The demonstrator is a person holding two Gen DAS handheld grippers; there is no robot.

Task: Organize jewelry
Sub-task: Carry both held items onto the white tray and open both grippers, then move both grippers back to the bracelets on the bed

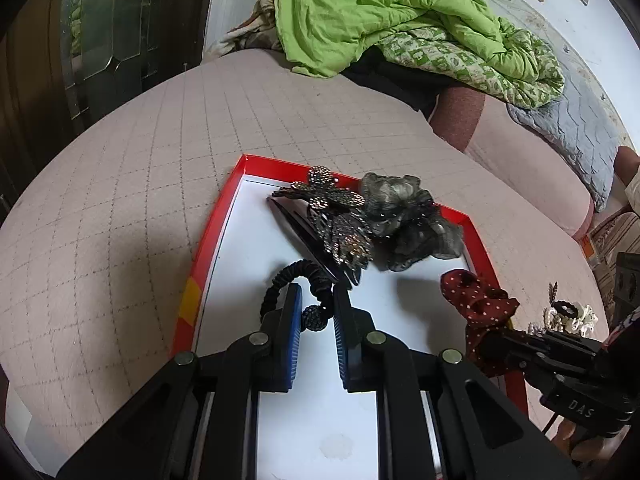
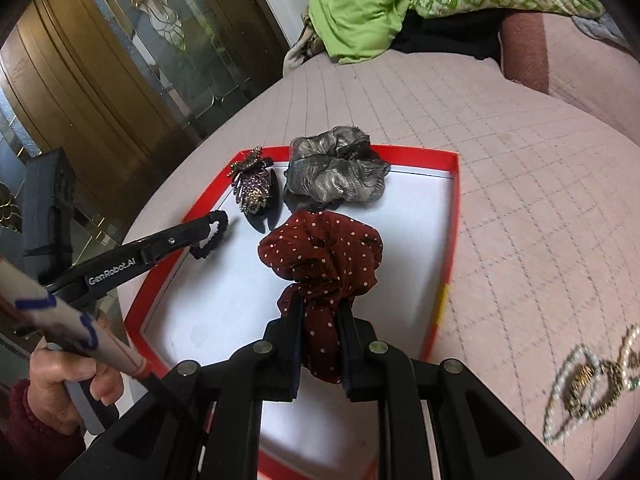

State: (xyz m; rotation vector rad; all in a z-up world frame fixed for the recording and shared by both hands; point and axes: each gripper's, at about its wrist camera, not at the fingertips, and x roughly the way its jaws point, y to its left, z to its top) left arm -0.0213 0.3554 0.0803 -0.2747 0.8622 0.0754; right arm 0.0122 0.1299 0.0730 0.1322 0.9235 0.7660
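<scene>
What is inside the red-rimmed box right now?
The red-rimmed box holds a rhinestone hair clip and a grey scrunchie. The gripper-held black hair tie and red polka-dot scrunchie hang over it. Anything beneath the scrunchies is hidden.

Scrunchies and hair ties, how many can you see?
3. The grey scrunchie lies at the far end of the red tray. The red dotted scrunchie is pinched in the right tongs. The black hair tie is in the left tongs.
</scene>
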